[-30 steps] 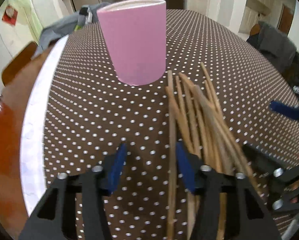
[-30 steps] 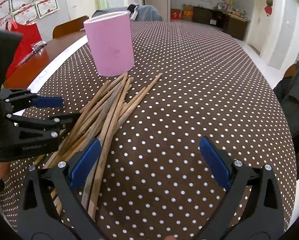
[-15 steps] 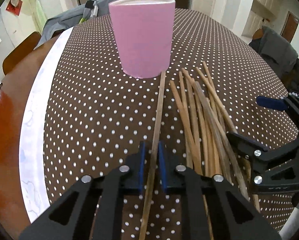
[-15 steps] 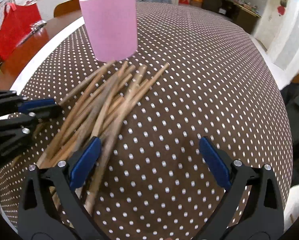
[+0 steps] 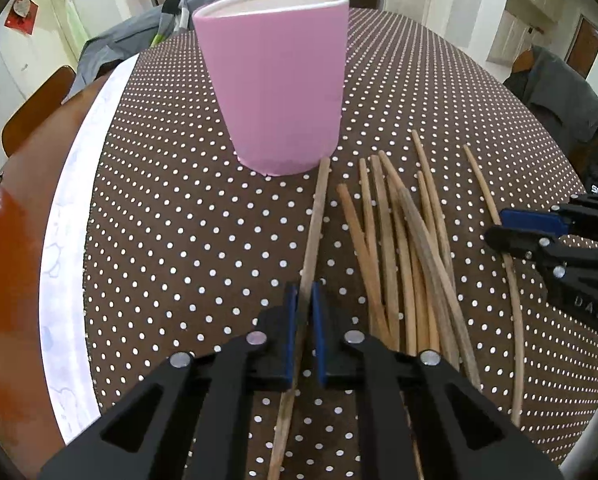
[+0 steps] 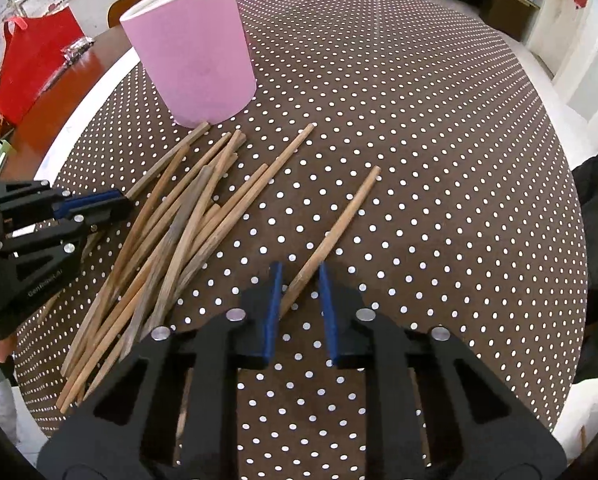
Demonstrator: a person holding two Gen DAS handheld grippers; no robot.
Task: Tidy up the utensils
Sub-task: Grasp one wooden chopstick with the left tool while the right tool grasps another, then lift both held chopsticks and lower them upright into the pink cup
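A pink cup (image 5: 277, 80) stands upright on the brown polka-dot tablecloth (image 5: 171, 216); it also shows in the right wrist view (image 6: 195, 56). A pile of wooden chopsticks (image 5: 403, 248) lies in front of it, also in the right wrist view (image 6: 179, 224). My left gripper (image 5: 304, 300) is shut on one chopstick (image 5: 315, 220) whose tip reaches the cup's base. My right gripper (image 6: 299, 284) has its jaws close around a single chopstick (image 6: 339, 224) lying apart to the right of the pile; a small gap shows beside the stick.
The tablecloth's white edge (image 5: 67, 216) and bare red-brown table (image 5: 11, 280) are at the left. A red bag (image 6: 31, 64) stands on the table at left. Chairs with dark jackets (image 5: 559, 92) stand at the right.
My left gripper closed on one chopstick and drew it left, away from the pile. My right gripper narrowed from wide open around one chopstick, which now lies apart to the right of the pile.
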